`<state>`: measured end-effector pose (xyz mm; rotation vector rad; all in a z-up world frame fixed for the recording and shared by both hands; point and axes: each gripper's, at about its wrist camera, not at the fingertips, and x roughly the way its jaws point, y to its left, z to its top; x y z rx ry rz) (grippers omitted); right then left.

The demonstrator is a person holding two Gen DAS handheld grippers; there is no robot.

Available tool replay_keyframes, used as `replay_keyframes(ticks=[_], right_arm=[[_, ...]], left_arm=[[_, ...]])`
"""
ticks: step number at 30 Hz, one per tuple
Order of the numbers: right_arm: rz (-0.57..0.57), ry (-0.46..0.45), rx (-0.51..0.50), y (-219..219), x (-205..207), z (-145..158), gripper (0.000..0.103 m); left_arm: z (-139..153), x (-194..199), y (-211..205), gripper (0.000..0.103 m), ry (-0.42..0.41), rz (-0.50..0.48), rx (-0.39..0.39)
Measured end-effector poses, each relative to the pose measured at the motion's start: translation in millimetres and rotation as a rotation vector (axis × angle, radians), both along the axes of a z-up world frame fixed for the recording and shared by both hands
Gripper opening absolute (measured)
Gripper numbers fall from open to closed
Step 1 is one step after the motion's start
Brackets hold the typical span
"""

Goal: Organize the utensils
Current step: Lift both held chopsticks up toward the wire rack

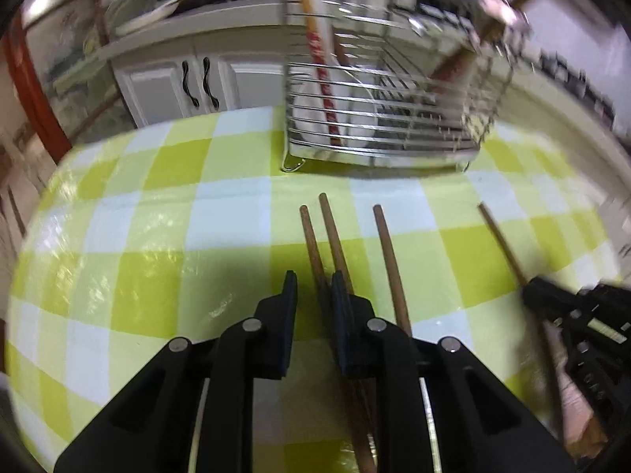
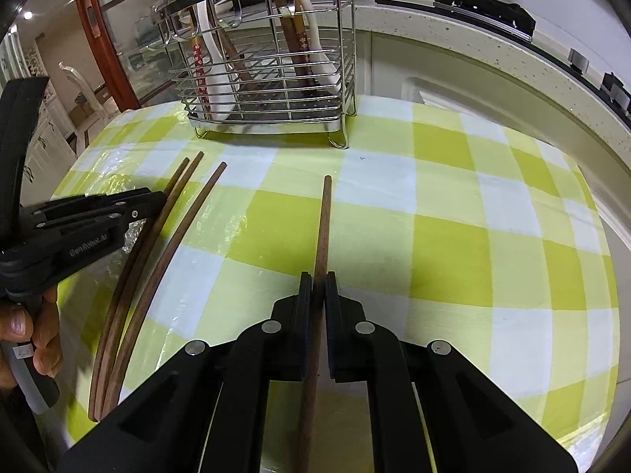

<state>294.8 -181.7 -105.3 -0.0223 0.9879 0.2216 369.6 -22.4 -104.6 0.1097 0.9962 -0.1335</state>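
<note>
Several brown wooden chopsticks lie on the green-and-white checked tablecloth. In the right wrist view my right gripper is shut on one chopstick that points toward the wire utensil rack. Three more chopsticks lie to its left. In the left wrist view my left gripper is open low over the cloth, its right finger resting against a pair of chopsticks; a third chopstick lies just right. The right gripper and its chopstick show at the right edge. The left gripper shows at left in the right wrist view.
The steel wire rack stands at the far side of the table and holds chopsticks and white spoons. White cabinets and a counter lie beyond. The table edge curves close at the right.
</note>
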Motion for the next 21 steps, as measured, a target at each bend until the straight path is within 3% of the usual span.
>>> replay_keyframes(ticks=[7, 13, 17, 18, 21], right_arm=[[-0.012, 0.013, -0.011, 0.9, 2.2, 0.5, 0.007], [-0.009, 0.012, -0.034, 3.6, 4.1, 0.4, 0.007], [-0.004, 0.012, -0.043, 4.3, 4.8, 0.1, 0.007], [-0.002, 0.009, -0.048, 5.0, 4.8, 0.0, 0.007], [0.002, 0.006, -0.049, 6.0, 6.0, 0.1, 0.007]], left_arm=[[0.3, -5.6, -9.8, 0.016, 0.037, -0.018, 0.063], [0.4, -15.9, -10.6, 0.016, 0.047, 0.001, 0.072], [0.3, -28.8, -13.8, 0.015, 0.041, 0.022, 0.068], [0.2, -30.2, -14.8, 0.01, 0.041, 0.01, 0.062], [0.9, -28.6, -10.1, 0.008, 0.055, 0.005, 0.019]])
